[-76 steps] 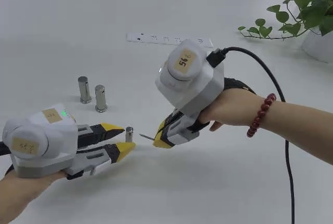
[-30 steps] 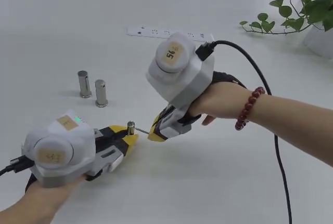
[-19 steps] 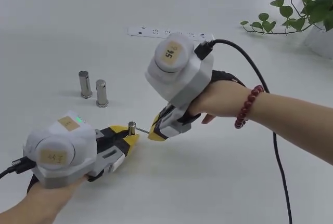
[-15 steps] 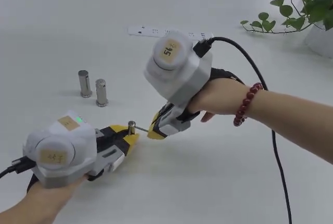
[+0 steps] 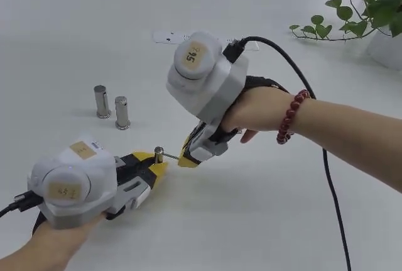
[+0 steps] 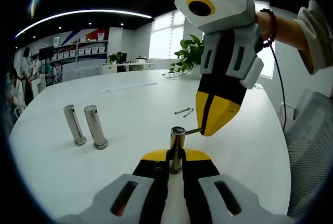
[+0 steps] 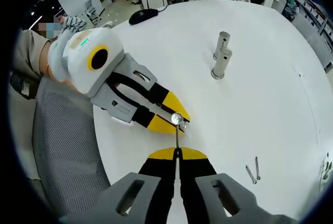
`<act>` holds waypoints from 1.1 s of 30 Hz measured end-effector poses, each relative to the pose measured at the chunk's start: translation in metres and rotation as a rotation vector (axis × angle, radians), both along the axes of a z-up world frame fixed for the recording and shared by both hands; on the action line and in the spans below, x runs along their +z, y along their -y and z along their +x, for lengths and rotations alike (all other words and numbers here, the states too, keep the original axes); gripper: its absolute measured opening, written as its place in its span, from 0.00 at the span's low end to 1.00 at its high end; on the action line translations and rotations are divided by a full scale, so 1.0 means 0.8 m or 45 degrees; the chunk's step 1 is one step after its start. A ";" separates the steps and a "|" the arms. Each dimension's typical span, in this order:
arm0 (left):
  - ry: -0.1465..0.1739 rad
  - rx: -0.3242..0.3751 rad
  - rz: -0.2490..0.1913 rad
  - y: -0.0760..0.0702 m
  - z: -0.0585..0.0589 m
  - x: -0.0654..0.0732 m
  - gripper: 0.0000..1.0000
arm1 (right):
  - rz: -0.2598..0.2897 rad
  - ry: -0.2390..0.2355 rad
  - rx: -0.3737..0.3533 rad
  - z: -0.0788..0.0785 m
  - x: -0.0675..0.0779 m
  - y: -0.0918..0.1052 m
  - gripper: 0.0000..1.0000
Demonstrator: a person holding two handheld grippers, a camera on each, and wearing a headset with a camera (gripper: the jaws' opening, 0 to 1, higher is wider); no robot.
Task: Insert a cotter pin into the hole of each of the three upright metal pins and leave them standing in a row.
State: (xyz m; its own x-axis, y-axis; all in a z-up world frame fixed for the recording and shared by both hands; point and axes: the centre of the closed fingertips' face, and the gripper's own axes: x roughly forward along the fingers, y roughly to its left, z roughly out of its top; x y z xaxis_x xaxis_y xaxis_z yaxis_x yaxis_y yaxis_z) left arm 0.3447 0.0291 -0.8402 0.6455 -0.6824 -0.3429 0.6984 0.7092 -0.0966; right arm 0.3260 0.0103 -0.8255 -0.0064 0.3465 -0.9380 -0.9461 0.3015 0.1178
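Note:
My left gripper point(image 5: 152, 163) point(image 6: 176, 157) is shut on a short upright metal pin point(image 5: 159, 154) point(image 6: 176, 146) point(image 7: 177, 119) near the table's front. My right gripper point(image 5: 187, 158) point(image 7: 177, 154) point(image 6: 212, 127) is shut on a thin cotter pin point(image 7: 177, 136) point(image 5: 170, 156) point(image 6: 193, 130). The cotter pin's tip meets the held pin's top, right at its hole. Two more upright metal pins point(image 5: 100, 101) point(image 5: 122, 112) point(image 6: 74, 125) point(image 6: 95, 127) point(image 7: 221, 64) stand side by side to the back left, apart from both grippers.
Two spare cotter pins point(image 6: 183, 112) point(image 7: 253, 170) lie on the white table point(image 5: 264, 208) beyond the grippers. A white power strip point(image 5: 164, 36) lies at the back, a potted plant point(image 5: 370, 7) at the back right. A black cable point(image 5: 314, 114) trails from the right gripper.
My left gripper has closed on the short metal pin. My right gripper has slid left with the cotter pin, bringing its tip up to the pin's top.

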 end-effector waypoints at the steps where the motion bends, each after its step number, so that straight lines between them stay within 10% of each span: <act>1: 0.002 -0.001 0.002 0.000 0.000 0.000 0.07 | -0.004 0.001 -0.002 0.001 0.000 -0.001 0.02; 33: 0.019 -0.031 0.010 0.008 -0.003 0.000 0.07 | -0.101 -0.095 -0.071 -0.008 0.007 -0.004 0.02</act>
State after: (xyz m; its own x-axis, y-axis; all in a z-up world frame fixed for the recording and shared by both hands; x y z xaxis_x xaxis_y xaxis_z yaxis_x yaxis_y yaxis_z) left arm 0.3420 0.0226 -0.8402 0.6340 -0.6952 -0.3388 0.7167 0.6928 -0.0805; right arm 0.3197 0.0136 -0.8203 -0.0601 0.2726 -0.9602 -0.9171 0.3647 0.1609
